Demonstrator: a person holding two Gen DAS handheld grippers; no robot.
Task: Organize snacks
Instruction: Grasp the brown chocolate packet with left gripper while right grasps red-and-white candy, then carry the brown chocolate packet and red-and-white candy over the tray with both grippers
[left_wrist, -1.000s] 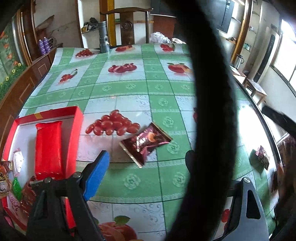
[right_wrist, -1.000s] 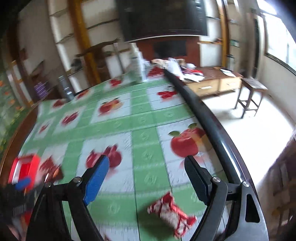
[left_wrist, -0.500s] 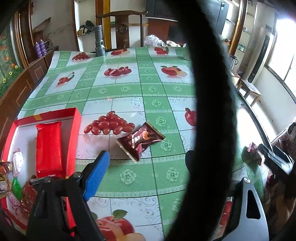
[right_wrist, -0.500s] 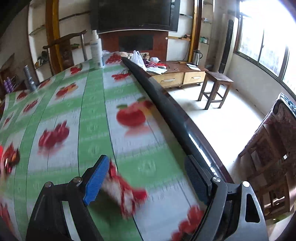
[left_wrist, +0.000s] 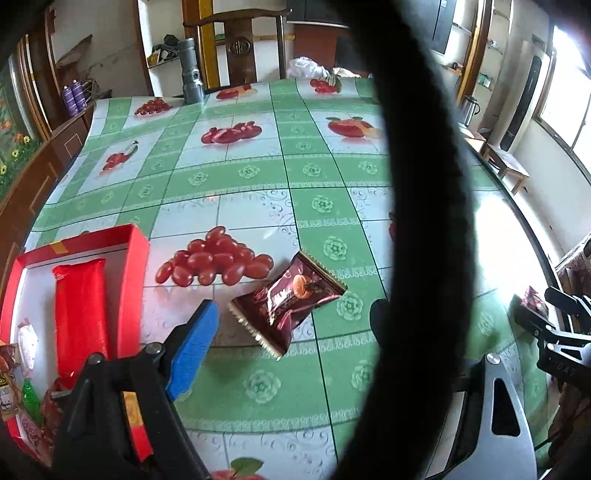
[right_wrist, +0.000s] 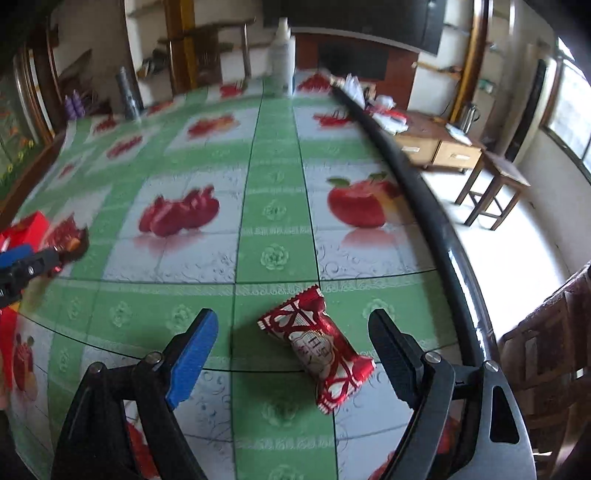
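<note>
A dark maroon snack packet (left_wrist: 288, 301) lies on the green fruit-print tablecloth, just ahead of my open left gripper (left_wrist: 291, 325). It also shows far left in the right wrist view (right_wrist: 68, 238). A red and white wrapped candy (right_wrist: 317, 345) lies between the fingers of my open right gripper (right_wrist: 295, 343), touching neither. A red box (left_wrist: 138, 258) at the left holds a long red packet (left_wrist: 79, 317) and several small snacks. A thick black cable (left_wrist: 424, 221) hides part of the left wrist view.
The table's dark right edge (right_wrist: 424, 192) runs close to the candy. A metal flashlight (left_wrist: 190, 72) and a white bottle (right_wrist: 280, 59) stand at the far end. A chair (left_wrist: 240, 44) stands behind the table; a stool (right_wrist: 495, 188) and a cabinet (right_wrist: 439, 151) stand on the floor at the right.
My right gripper has swung back and now frames the red and white candy. My left gripper has moved closer to the maroon packet. Both stay open.
</note>
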